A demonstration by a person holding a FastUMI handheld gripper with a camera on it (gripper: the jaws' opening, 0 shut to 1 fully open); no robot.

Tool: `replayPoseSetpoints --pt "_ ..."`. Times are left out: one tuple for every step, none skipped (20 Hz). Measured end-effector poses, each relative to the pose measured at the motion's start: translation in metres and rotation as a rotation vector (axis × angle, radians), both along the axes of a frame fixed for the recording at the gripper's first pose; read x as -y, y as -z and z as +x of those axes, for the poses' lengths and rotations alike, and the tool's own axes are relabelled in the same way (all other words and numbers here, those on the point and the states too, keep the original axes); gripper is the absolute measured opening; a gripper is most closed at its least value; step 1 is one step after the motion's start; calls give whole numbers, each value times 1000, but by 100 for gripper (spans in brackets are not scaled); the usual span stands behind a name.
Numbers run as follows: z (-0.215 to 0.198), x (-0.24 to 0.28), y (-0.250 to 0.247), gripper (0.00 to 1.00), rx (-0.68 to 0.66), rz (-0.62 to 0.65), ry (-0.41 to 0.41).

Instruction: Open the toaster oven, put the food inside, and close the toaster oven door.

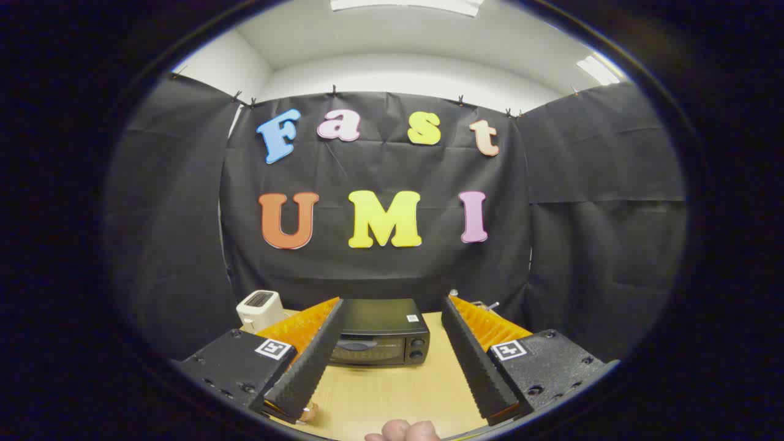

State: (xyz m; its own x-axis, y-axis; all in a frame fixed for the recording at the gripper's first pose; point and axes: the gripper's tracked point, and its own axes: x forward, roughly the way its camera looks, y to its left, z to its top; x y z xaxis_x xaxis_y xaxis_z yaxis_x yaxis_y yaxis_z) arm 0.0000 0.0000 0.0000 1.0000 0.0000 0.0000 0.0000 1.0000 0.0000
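Observation:
A black toaster oven (pixel 380 334) stands on the wooden table (pixel 398 392), beyond my fingers and framed between them. Its door is shut, with a handle across the front and two knobs (pixel 417 347) at its right side. My gripper (pixel 392 401) is open, with nothing between the fingers. A pale rounded piece of food (pixel 404 430) lies on the table close below the gripper, between the fingers and only partly seen.
A white pop-up toaster (pixel 260 308) stands left of the oven at the table's back. A small metal object (pixel 484 304) pokes up behind the right finger. Black cloth walls close in the booth on three sides.

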Motion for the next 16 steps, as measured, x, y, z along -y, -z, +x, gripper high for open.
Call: replayPoseSetpoints --pt "2 -7 -1 100 0 5 -11" --pt "5 -16 -2 100 2 5 -21" --pt "6 -22 -5 100 6 -3 -30" --pt "6 -29 -7 100 6 -8 -41" --pt "7 -36 -9 100 6 -12 -54" --pt "6 -41 -10 100 7 -14 -63" --pt "6 -45 -14 100 10 -19 -70" --pt "7 -46 -16 100 16 -28 -77" --pt "9 -46 -18 100 25 -39 -79" --pt "13 -43 -16 100 26 -48 -79" --pt "17 -39 -12 100 20 -49 -75" --pt "20 -33 -6 100 0 -51 -69" --pt "22 -28 0 100 -16 -58 -64" --pt "25 -23 3 100 -27 -74 -58" --pt "28 -16 5 100 -33 -97 -46" --pt "31 -8 7 100 -38 -116 -30"
